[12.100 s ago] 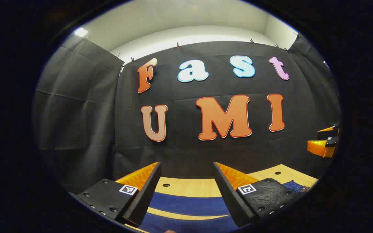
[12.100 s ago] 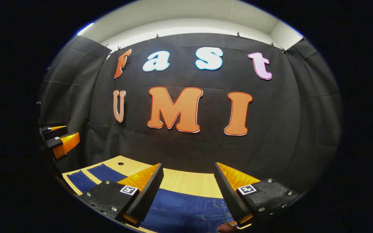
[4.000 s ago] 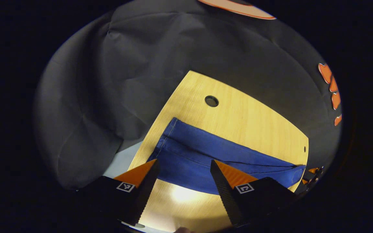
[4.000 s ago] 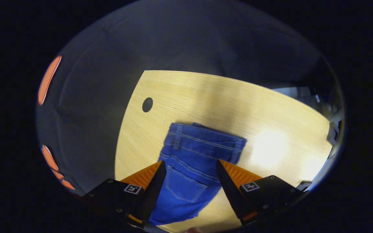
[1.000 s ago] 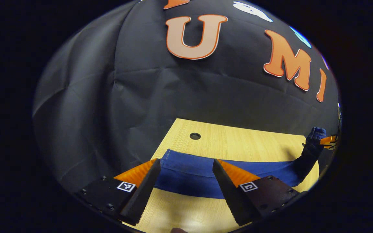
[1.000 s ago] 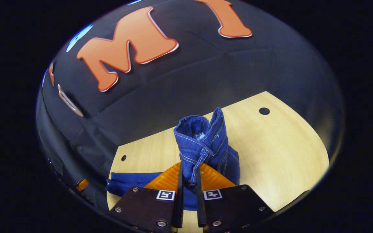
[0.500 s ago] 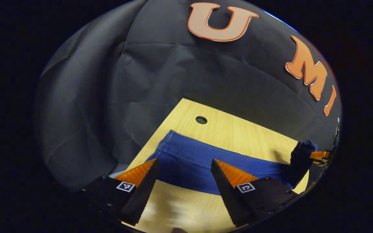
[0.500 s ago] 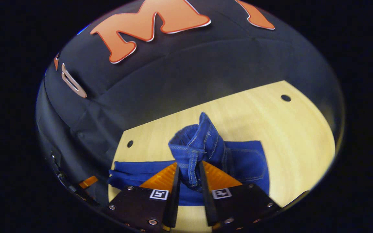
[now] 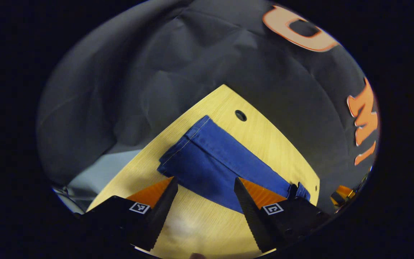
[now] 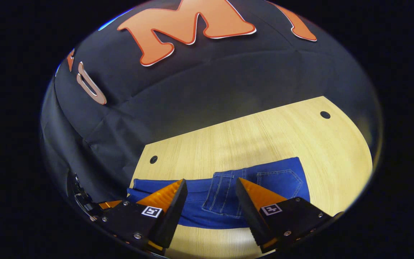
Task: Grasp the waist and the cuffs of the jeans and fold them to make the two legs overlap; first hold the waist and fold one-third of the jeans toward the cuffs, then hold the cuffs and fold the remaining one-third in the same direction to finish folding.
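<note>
Right gripper view: jeans (image 10: 264, 181) beyond parted right gripper (image 10: 210, 201).

Wooden table with jeans lying on it

The light wooden table (image 10: 250, 140) has small round holes (image 10: 325, 114) near its far edge. Blue jeans (image 10: 261, 183) lie flat on it, the waist part folded over the legs; in the left gripper view the cuffs (image 9: 183, 142) rest near one hole (image 9: 240, 115).

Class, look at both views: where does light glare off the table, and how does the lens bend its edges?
Left gripper view: a soft bright patch of glare on the table between the gripper's fingers, near the jeans. Right gripper view: light is more even, and the table's far edge bows into a curve.
</note>
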Demonstrator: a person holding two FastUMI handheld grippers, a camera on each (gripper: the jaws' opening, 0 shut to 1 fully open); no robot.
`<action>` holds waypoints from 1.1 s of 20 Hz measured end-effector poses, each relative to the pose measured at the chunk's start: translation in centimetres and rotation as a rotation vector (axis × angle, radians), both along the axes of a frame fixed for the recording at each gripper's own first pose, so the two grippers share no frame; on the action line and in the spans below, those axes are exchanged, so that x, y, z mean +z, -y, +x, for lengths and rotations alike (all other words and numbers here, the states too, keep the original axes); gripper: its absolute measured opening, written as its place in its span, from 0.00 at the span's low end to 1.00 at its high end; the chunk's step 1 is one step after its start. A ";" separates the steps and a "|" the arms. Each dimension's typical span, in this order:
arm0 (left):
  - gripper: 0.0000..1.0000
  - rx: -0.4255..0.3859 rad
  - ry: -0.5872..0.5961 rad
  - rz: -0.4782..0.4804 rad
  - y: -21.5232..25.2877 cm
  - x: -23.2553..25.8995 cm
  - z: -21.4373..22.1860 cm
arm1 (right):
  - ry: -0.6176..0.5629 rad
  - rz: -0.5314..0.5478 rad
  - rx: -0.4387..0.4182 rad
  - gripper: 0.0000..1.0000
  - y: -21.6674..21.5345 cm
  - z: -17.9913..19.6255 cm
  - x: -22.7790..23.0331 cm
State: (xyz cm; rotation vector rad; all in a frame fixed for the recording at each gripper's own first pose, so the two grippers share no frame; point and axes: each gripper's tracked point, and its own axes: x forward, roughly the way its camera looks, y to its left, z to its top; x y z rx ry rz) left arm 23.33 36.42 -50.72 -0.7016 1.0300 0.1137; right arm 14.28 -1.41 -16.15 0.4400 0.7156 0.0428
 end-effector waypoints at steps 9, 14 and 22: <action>0.97 0.108 -0.066 -0.211 -2.2 -2.8 0.3 | 0.057 -0.057 -0.146 0.91 4.3 -2.3 3.5; 0.96 0.145 -0.060 -0.282 -1.5 -3.4 2.8 | 0.092 -0.053 -0.189 0.93 5.5 -3.3 5.5; 0.86 0.181 -0.025 -0.310 0.3 -4.5 6.8 | 0.087 -0.056 -0.186 0.93 6.9 -4.1 6.0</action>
